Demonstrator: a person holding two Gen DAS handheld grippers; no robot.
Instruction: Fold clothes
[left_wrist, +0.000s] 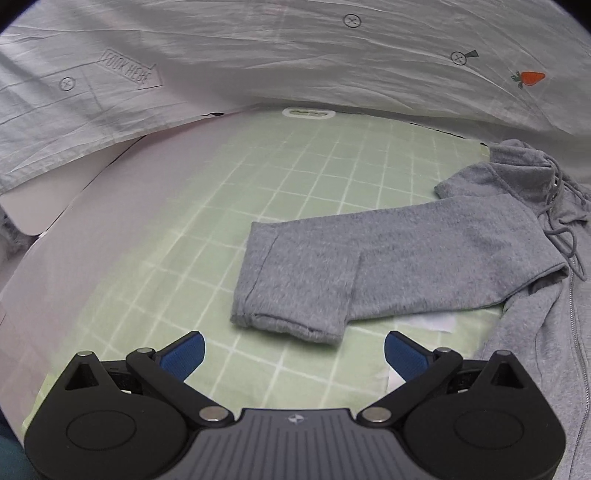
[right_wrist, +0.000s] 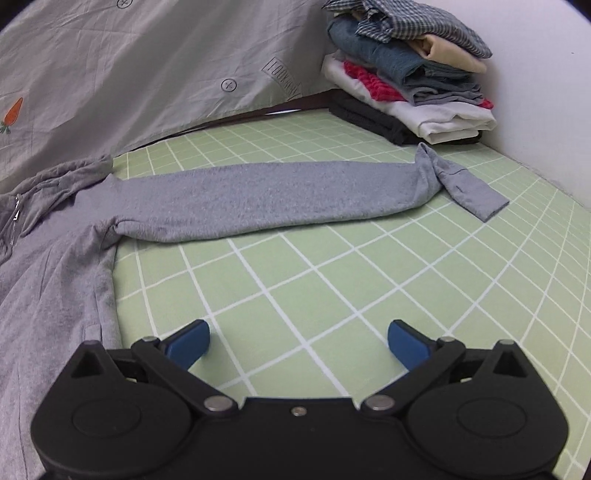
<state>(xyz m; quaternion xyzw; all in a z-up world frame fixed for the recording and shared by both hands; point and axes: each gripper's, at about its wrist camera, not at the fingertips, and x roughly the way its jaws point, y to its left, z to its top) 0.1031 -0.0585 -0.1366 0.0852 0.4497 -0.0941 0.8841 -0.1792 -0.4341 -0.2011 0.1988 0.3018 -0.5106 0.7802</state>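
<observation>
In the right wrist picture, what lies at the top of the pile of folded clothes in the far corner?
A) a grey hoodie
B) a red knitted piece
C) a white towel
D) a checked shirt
D: the checked shirt lies uppermost on the pile of folded clothes, with the red piece lower down.

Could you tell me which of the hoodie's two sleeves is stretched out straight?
The sleeve ahead of the right gripper lies nearly straight, only its cuff turned back; the other sleeve, by the left gripper, is doubled over.
</observation>
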